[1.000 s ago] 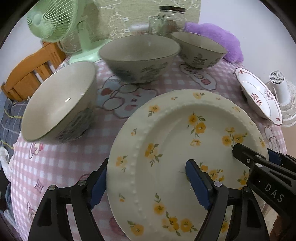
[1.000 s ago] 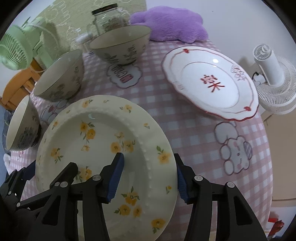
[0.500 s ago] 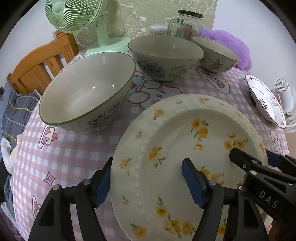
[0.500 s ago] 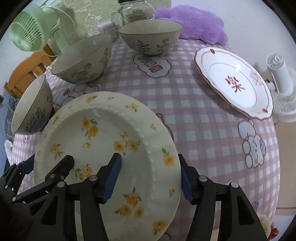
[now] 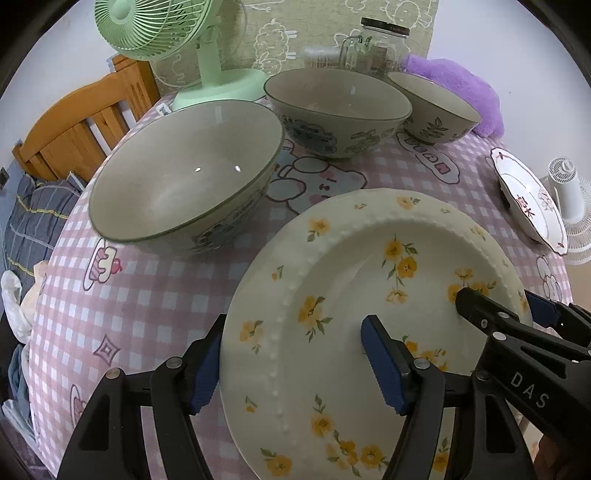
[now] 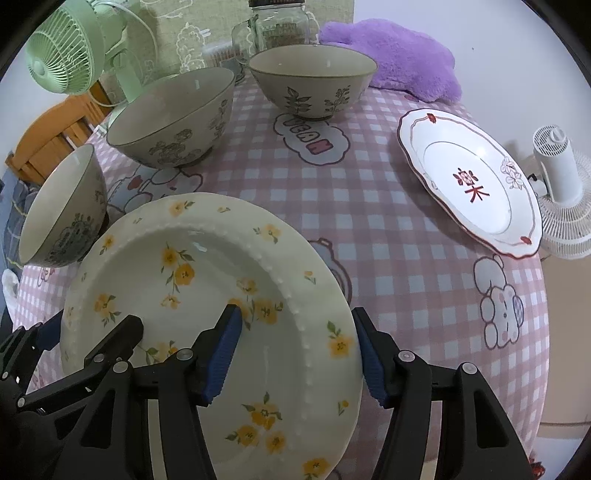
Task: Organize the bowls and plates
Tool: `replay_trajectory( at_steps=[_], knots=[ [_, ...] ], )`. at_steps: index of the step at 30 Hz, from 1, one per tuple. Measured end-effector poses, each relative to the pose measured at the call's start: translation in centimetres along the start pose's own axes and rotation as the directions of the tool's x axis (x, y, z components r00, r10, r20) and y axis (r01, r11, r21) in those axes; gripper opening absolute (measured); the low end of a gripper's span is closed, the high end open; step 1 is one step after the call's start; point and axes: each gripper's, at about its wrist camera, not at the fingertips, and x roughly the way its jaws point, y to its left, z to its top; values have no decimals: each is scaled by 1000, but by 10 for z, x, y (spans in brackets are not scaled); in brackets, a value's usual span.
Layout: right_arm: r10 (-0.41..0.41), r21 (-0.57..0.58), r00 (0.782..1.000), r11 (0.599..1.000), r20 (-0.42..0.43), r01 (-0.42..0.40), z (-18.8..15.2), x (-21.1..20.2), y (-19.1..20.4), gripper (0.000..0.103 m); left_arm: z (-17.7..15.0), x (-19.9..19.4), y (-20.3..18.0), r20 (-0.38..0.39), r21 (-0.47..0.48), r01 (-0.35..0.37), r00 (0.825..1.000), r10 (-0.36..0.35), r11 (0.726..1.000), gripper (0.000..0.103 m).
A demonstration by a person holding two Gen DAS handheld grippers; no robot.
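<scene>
A round desk under pink check cloth carries everything here. On its near side lies the floral plate, and you straddle its rim from both sides. Your left gripper has one pad outside the rim and one over the well, jaws apart, not pressing. Your right gripper does the same at the opposite rim, also apart with the rim between its pads. Three bowls stand upright beyond the plate: the big bowl nearest, the middle bowl behind it, the small bowl farthest right. A red-trimmed plate sits well apart at the desk's right edge. A green fan and a jar stand at the back.
</scene>
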Motion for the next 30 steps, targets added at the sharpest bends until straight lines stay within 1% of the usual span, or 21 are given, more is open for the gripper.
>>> replay_trajectory(
  at_steps=[6, 12, 17, 24, 30],
  knots=[
    [-4, 21, 1000, 1000, -1, 4, -11, -16, 9, 64, -9, -19, 10, 10, 6, 10, 1000, -10, 1000, 71],
    [-17, 33, 1000, 999, 18, 16, -24, -40, 22, 64, -15, -42, 25, 17, 9, 21, 1000, -21, 1000, 71],
    [-16, 39, 999, 999, 46, 14, -36, -66, 35, 64, -25, -68, 37, 39, 17, 34, 999, -34, 999, 71],
    [-52, 92, 995, 995, 82, 45, -57, -104, 47, 64, -35, -100, 45, 76, 69, 77, 994, -82, 995, 71],
    [-83, 165, 990, 984, 110, 64, -82, -134, 50, 64, -44, -125, 46, 110, 140, 100, 987, -116, 985, 71]
  ],
)
